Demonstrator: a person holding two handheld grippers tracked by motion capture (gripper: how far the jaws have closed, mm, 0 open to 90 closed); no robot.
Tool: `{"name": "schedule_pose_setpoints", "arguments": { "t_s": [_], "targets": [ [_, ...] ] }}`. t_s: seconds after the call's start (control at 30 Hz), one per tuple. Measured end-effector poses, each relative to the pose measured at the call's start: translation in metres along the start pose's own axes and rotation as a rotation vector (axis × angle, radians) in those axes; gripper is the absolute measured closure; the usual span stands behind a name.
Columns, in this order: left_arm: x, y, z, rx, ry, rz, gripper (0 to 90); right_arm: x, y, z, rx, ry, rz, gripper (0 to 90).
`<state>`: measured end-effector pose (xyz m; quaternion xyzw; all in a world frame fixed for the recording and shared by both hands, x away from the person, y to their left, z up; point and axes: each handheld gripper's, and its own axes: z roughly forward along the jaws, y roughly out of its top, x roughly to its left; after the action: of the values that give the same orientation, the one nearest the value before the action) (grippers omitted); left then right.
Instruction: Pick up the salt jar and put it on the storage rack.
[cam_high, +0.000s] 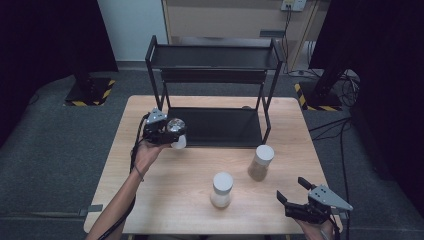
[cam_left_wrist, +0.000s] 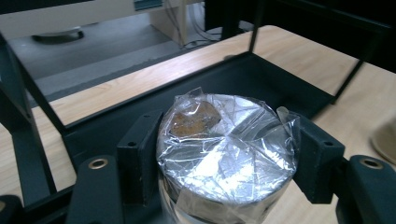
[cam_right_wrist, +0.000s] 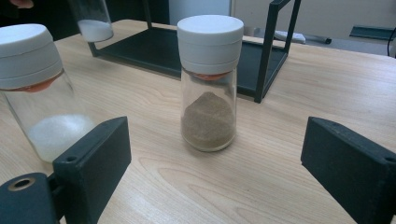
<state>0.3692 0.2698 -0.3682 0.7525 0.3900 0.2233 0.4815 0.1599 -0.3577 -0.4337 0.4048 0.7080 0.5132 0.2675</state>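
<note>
- Left gripper (cam_high: 172, 134) clamped on a foil-topped jar (cam_left_wrist: 227, 149), held above the table (cam_high: 165, 200) at the front left corner of the black rack (cam_high: 215, 127).
- White contents, perhaps salt, in the held jar's bottom.
- Right gripper (cam_high: 292, 192) spread wide, gripping nothing, near the table's front right edge.
- Brown-powder jar (cam_right_wrist: 208, 84) and white-powder jar (cam_right_wrist: 35, 88) upright on the table, apart.

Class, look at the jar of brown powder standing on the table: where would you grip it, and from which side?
Grip the jar of brown powder on its straight glass wall below the white cap, coming level from the open right gripper; it stands upright with bare table between them.
</note>
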Motion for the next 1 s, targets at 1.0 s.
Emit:
{"name": "schedule_pose_setpoints", "arguments": {
  "t_s": [1.0],
  "targets": [
    [-0.015, 0.005, 0.07, 0.038, 0.214, -0.103, 33.6, -0.003, -0.001, 0.0, -0.005, 0.012, 0.014, 8.5]
  ]
}}
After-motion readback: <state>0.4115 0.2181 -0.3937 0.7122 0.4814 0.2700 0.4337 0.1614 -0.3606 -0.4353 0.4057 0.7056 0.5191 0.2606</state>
